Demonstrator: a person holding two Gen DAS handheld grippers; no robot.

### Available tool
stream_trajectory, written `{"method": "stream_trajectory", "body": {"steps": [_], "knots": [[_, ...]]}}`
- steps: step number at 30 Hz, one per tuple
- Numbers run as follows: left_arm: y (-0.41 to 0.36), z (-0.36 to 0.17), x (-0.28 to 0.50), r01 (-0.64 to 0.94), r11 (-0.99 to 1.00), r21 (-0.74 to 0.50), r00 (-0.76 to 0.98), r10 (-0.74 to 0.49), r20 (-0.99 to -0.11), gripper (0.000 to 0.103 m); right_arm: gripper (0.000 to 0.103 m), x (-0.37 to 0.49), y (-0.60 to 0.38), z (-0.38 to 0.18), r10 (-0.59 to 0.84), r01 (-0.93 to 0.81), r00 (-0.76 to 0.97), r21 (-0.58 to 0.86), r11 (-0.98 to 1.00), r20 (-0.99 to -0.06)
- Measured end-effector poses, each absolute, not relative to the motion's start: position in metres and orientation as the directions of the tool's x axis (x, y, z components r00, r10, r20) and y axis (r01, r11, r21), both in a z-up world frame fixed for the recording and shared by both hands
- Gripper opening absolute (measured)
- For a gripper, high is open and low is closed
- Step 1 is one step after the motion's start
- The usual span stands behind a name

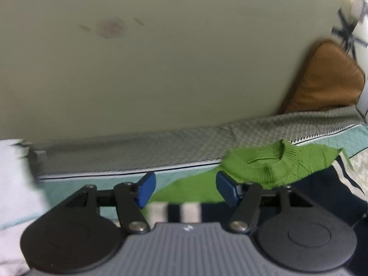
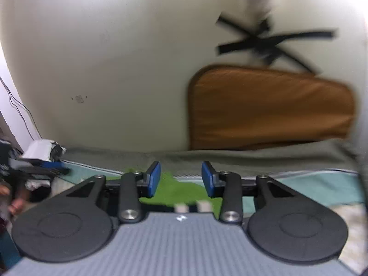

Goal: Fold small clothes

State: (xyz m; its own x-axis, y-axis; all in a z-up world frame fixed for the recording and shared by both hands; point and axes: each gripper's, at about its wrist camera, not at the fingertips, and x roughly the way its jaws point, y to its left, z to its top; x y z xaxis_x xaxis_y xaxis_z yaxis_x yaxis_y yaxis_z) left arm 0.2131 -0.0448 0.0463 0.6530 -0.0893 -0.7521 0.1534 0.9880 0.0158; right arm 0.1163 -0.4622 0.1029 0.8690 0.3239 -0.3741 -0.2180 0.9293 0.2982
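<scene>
Left gripper: the left gripper [image 1: 185, 189] is seen with its blue pads [image 1: 145, 189] spread fairly wide; nothing is pinched between them.
Green sweater: a green knit sweater [image 1: 264, 168] is laid on the bed, at about 1 o'clock from the left gripper, its ribbed collar turned up; one pad is just beside its lower edge, and contact cannot be told.
Striped garment: a dark garment with white stripes [image 1: 184, 212] is seen under the sweater, at 6 o'clock from the left pads.
Right gripper: the right gripper [image 2: 180, 179] is held with a moderate gap, and nothing is gripped; the green knit is seen below the gap.
Bed cover: a grey quilted cover [image 1: 161, 147] is spread toward 12 o'clock.
Pillow: a brown pillow [image 2: 271, 108] is propped against the wall [image 2: 115, 57], at 1 o'clock from the right gripper.
</scene>
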Motion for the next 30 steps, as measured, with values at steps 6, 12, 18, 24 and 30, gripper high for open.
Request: {"method": "stream_trajectory", "body": {"steps": [6,12,18,24,30], "knots": [[-0.071,-0.002,0.270,0.180,0.981,-0.068,0.572,-0.160,-0.804,0.080,0.042,0.217,-0.418,0.052,0.350,-0.249,0.775,0.254,0.934,-0.527],[-0.091,-0.026,0.291,0.212,0.969,-0.124,0.525,-0.220,-0.822,0.027,0.042,0.257,-0.394,0.025,0.375,-0.301,0.709,0.224,0.927,-0.598],[-0.087,-0.013,0.269,0.212,0.970,-0.115,0.565,-0.218,-0.796,0.013,0.017,0.243,-0.374,0.024,0.339,-0.329,0.733,0.128,0.936,-0.590],[-0.075,0.046,0.191,0.263,0.956,-0.128,0.685,-0.279,-0.673,0.013,0.016,0.152,-0.376,0.066,0.385,-0.384,0.804,0.098,0.918,-0.453],[-0.073,0.074,0.070,0.344,0.934,-0.094,0.747,-0.332,-0.576,0.013,0.016,0.027,-0.363,0.071,0.408,-0.442,0.833,-0.004,0.897,-0.375]]}}
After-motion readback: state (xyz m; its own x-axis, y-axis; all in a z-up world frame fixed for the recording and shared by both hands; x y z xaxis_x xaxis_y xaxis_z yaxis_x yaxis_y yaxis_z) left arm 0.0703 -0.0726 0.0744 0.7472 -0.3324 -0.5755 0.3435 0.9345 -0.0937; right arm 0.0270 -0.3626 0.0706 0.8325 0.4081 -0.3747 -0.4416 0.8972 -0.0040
